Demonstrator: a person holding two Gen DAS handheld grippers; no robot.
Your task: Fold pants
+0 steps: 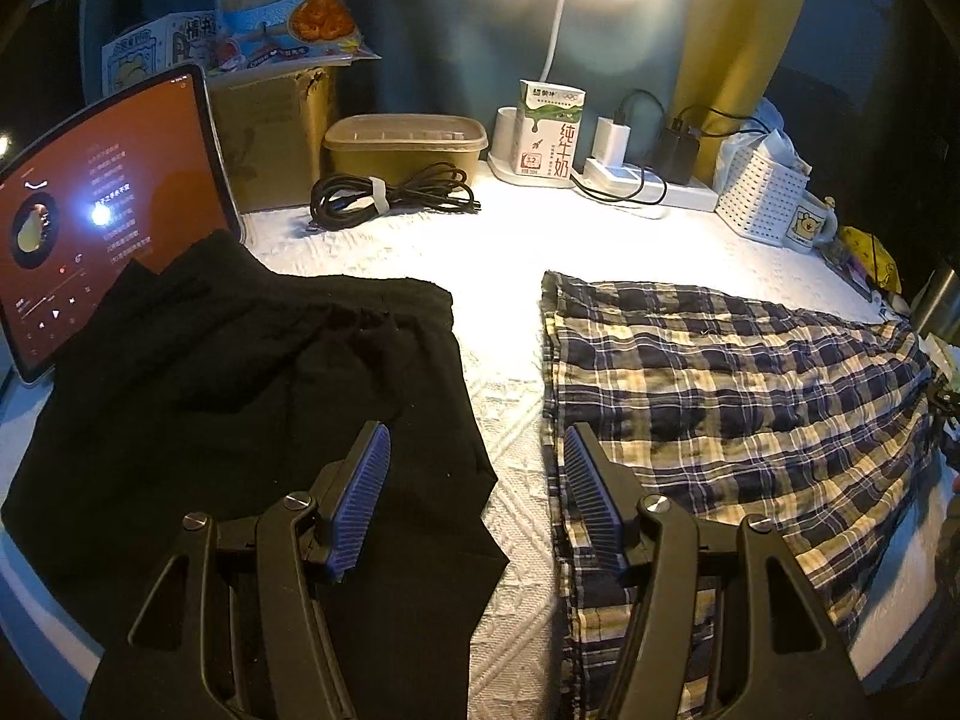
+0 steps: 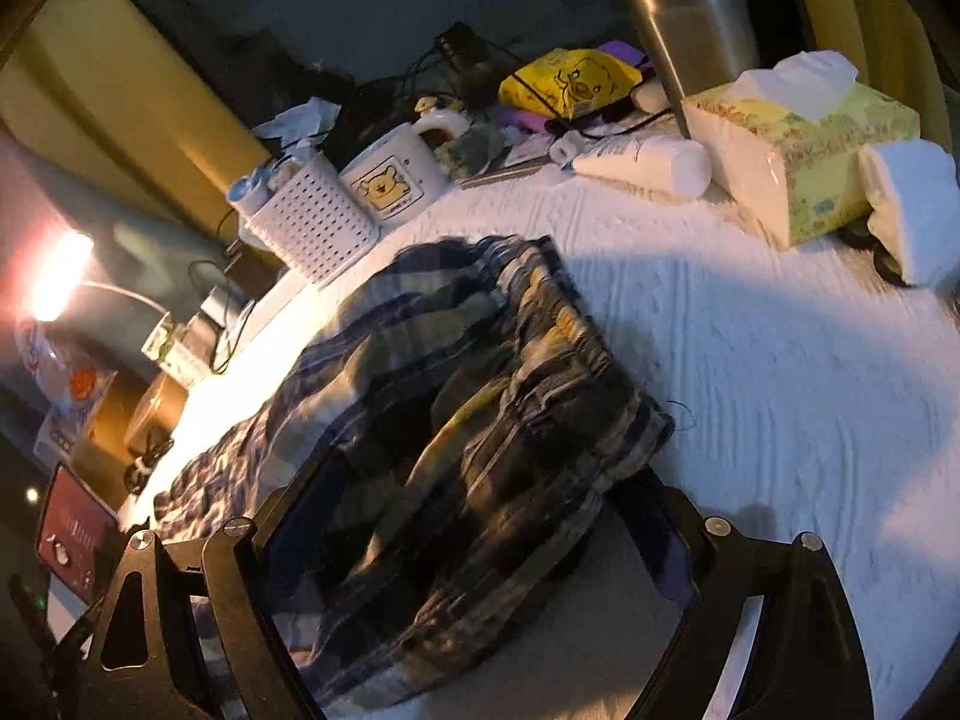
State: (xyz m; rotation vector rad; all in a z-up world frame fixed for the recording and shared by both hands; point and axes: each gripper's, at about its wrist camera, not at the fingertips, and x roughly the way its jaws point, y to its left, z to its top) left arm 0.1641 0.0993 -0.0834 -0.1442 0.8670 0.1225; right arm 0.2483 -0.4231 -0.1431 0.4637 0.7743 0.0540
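Plaid pants, navy, white and yellow, lie spread on the white textured cloth at the right. Black pants lie in a loose pile at the left. My left gripper is open and empty, hovering over the strip of cloth between the two garments. In the right wrist view the plaid pants are bunched and lifted between my right gripper's wide-apart arms. The fabric hides its fingertips and the picture is blurred, so I cannot tell whether it grips the fabric.
At the back stand a tablet, cardboard box, lidded food tub, coiled cable, milk carton, power strip and white basket. Mug, lotion tube and tissue pack lie far right.
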